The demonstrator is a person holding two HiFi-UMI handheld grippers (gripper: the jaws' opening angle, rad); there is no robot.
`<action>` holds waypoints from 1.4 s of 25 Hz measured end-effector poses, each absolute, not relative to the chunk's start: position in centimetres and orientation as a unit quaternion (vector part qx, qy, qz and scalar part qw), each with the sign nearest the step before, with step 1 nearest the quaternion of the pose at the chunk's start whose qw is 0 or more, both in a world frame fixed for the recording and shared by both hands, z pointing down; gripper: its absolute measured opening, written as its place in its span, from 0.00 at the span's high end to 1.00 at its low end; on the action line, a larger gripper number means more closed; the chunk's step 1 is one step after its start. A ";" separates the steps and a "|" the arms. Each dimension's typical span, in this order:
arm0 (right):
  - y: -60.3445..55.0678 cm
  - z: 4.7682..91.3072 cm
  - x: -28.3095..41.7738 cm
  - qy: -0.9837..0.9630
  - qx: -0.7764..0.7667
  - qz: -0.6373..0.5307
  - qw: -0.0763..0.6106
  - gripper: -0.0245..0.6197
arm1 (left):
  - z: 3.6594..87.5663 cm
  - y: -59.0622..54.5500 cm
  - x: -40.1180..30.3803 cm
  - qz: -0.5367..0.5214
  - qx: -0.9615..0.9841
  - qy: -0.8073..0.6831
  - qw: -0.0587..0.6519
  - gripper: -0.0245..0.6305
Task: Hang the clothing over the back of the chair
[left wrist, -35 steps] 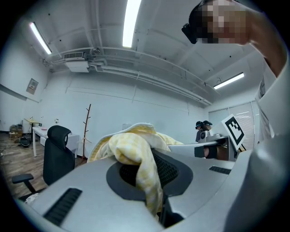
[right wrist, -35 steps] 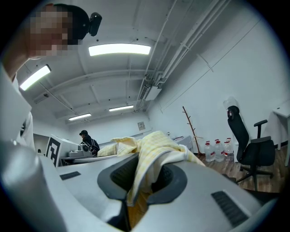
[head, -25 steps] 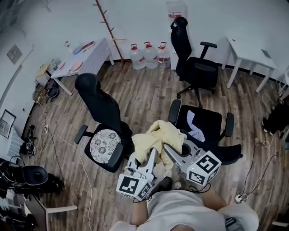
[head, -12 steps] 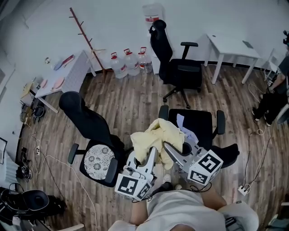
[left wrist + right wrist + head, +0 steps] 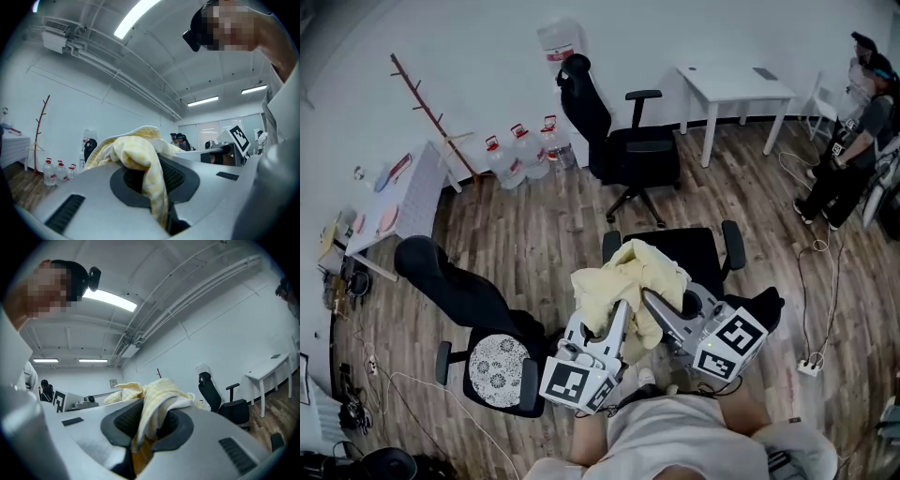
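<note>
Over the near black office chair (image 5: 694, 253): pale yellow garment (image 5: 623, 277) bunched, held aloft; left gripper (image 5: 617, 314) and right gripper (image 5: 651, 302) each clamped on its cloth

The pale yellow garment (image 5: 628, 277) is soft, crumpled cloth, faintly checked. The brown plank floor (image 5: 534, 225) looks like matt wood, the black office chair (image 5: 698, 251) matt fabric.

The wooden floor (image 5: 553, 225) is carrying three black office chairs (image 5: 623, 155) and two white desks (image 5: 733, 86); water bottles (image 5: 517, 155) are standing by the wall, and cables (image 5: 801, 281) are trailing on the right.
</note>
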State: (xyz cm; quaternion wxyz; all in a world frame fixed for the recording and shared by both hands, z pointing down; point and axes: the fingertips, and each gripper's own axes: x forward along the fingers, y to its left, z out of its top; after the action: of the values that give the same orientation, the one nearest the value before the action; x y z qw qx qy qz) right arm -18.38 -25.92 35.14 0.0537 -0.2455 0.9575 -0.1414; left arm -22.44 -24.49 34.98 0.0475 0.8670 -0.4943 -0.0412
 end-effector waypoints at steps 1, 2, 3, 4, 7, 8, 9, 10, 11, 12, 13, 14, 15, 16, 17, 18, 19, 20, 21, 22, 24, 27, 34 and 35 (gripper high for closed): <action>-26.4 34.9 -18.0 0.956 -0.254 -0.139 0.054 0.87 | 34.7 -25.1 -22.1 -0.042 0.871 -0.486 0.047 0.90; -26.8 34.7 -17.8 0.954 -0.263 -0.136 0.055 0.87 | 34.6 -25.5 -21.9 -0.042 0.876 -0.479 0.046 0.90; -26.9 34.7 -17.7 0.952 -0.271 -0.133 0.056 0.87 | 34.5 -25.7 -21.8 -0.043 0.880 -0.471 0.045 0.90; -26.9 34.7 -17.7 0.950 -0.279 -0.130 0.058 0.87 | 34.5 -25.8 -21.8 -0.045 0.884 -0.464 0.043 0.90; -27.0 34.6 -16.9 0.943 -0.303 -0.120 0.063 0.87 | 34.6 -26.1 -21.1 -0.049 0.895 -0.441 0.040 0.90; -27.2 34.6 -16.4 0.941 -0.310 -0.118 0.065 0.87 | 34.5 -26.3 -20.7 -0.050 0.898 -0.435 0.039 0.90; -27.5 34.5 -15.9 0.939 -0.316 -0.116 0.066 0.87 | 34.4 -26.6 -20.2 -0.050 0.901 -0.430 0.038 0.90; -27.7 34.4 -15.4 0.938 -0.320 -0.116 0.068 0.87 | 34.3 -27.0 -19.6 -0.051 0.903 -0.426 0.038 0.90; -28.0 34.4 -14.8 0.936 -0.324 -0.116 0.069 0.87 | 34.3 -27.3 -19.1 -0.051 0.905 -0.421 0.038 0.90; -28.3 34.4 -14.3 0.935 -0.328 -0.117 0.071 0.87 | 34.2 -27.7 -18.5 -0.050 0.906 -0.418 0.038 0.90; -28.7 34.3 -13.7 0.934 -0.330 -0.117 0.072 0.87 | 34.2 -28.0 -17.9 -0.049 0.908 -0.415 0.038 0.90; -29.0 34.3 -13.1 0.933 -0.332 -0.118 0.074 0.87 | 34.1 -28.4 -17.4 -0.048 0.909 -0.413 0.038 0.90; -29.4 34.2 -12.6 0.932 -0.334 -0.118 0.075 0.87 | 33.9 -28.8 -16.9 -0.047 0.909 -0.412 0.037 0.90; -29.8 34.0 -12.0 0.932 -0.335 -0.118 0.077 0.87 | 33.8 -29.2 -16.3 -0.047 0.910 -0.411 0.037 0.90; -30.1 33.9 -11.5 0.932 -0.335 -0.117 0.078 0.87 | 33.7 -29.6 -15.8 -0.046 0.910 -0.410 0.037 0.90; -30.4 33.9 -11.0 0.931 -0.336 -0.116 0.079 0.87 | 33.7 -29.8 -15.3 -0.046 0.910 -0.410 0.037 0.90; -30.6 33.9 -10.6 0.931 -0.336 -0.116 0.079 0.87 | 33.8 -30.0 -14.9 -0.045 0.911 -0.409 0.036 0.90; -30.8 34.0 -10.1 0.931 -0.336 -0.116 0.080 0.87 | 33.8 -30.2 -14.4 -0.044 0.911 -0.409 0.036 0.90; -31.1 34.0 -9.7 0.931 -0.337 -0.115 0.081 0.87 | 33.8 -30.4 -14.0 -0.043 0.911 -0.409 0.036 0.90; -31.4 33.9 -9.2 0.931 -0.337 -0.114 0.082 0.87 | 33.8 -30.7 -13.5 -0.043 0.911 -0.408 0.035 0.90; -31.9 33.7 -8.2 0.930 -0.340 -0.110 0.082 0.87 | 33.6 -31.3 -12.4 -0.042 0.913 -0.405 0.035 0.90; -32.4 33.7 -6.3 0.928 -0.347 -0.105 0.084 0.87 | 33.7 -31.9 -10.6 -0.040 0.915 -0.400 0.033 0.90; -32.7 33.6 -2.5 0.926 -0.354 -0.097 0.083 0.87 | 33.9 -32.2 -6.9 -0.030 0.917 -0.396 0.036 0.90; -32.6 33.6 -2.1 0.927 -0.353 -0.097 0.083 0.87 | 34.0 -32.1 -6.4 -0.029 0.917 -0.396 0.038 0.90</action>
State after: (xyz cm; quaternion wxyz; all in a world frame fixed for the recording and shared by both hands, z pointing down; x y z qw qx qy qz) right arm -2.08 -32.64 33.58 0.0828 -0.3529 0.9269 -0.0970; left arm -6.43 -32.15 34.01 0.0377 0.9168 -0.3965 -0.0286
